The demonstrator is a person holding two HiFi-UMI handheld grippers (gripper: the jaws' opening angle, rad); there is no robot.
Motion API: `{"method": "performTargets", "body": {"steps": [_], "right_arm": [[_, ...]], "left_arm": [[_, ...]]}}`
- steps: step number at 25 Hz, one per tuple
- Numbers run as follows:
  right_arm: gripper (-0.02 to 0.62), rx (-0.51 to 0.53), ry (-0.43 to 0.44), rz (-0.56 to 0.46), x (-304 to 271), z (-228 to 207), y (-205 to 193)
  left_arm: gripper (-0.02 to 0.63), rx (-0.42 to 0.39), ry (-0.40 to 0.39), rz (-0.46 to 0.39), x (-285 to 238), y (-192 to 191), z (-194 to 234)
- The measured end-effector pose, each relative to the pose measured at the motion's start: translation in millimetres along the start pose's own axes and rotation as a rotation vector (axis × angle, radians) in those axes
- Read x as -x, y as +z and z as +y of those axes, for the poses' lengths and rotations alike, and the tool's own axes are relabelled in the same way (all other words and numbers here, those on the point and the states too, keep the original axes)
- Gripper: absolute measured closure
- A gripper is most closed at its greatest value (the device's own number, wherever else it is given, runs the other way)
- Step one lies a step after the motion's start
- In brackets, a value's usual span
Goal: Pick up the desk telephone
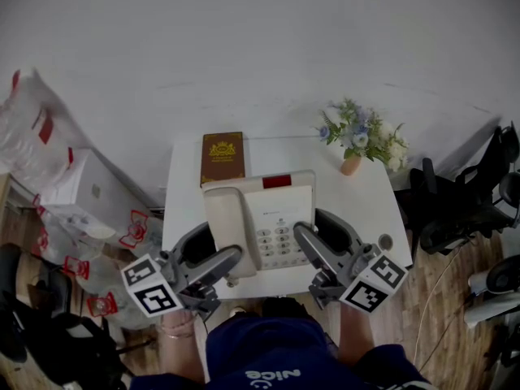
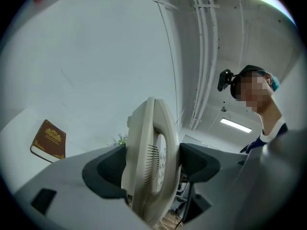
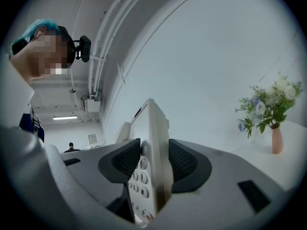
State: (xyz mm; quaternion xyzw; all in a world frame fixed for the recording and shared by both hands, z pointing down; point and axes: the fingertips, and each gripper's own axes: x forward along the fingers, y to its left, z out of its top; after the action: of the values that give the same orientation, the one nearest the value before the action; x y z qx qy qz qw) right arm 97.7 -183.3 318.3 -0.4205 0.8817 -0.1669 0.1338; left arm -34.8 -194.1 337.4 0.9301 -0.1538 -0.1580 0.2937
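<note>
Tabletop (image 1: 366,193), white and small, pushed up to a pale wall. At its middle, the cream desk telephone (image 1: 268,210), face up, keypad (image 1: 280,242) at the near end and a red patch (image 1: 276,182) at the far end. Handset (image 1: 223,222) along the left side, its long axis running from the person toward the wall, a little askew.

Left gripper (image 1: 221,249) closed on the handset side near the front corner: in the left gripper view, dark pads (image 2: 103,174) press the telephone (image 2: 151,162) from both sides, its body edge-on between them. Right gripper (image 1: 315,227) clamped likewise on the keypad side; in the right gripper view, ribbed pads (image 3: 184,159) pinch the telephone (image 3: 151,143) with its number keys showing just below.

Cannot tell whether the base touches the table or hangs just above it: underside hidden in all views. Near table edge covered by the grippers and the person's torso.

Behind the telephone, a brown book (image 1: 222,158) lying flat at back left. At back right, a small vase of flowers (image 1: 361,136), upright, apart from both grippers.
</note>
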Motion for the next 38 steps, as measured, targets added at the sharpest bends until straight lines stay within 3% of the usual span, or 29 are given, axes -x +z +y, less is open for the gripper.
{"method": "performTargets", "body": {"steps": [12,38], "right_arm": [[0.394,0.061,0.041,-0.095,-1,24,30],[0.396,0.061,0.023,-0.105,-13,17,29]], "left_arm": [[0.242,-0.13,-0.034,-0.041,2,31,-30],[0.242,-0.107,-0.028,-0.05,0,36,-15]]}}
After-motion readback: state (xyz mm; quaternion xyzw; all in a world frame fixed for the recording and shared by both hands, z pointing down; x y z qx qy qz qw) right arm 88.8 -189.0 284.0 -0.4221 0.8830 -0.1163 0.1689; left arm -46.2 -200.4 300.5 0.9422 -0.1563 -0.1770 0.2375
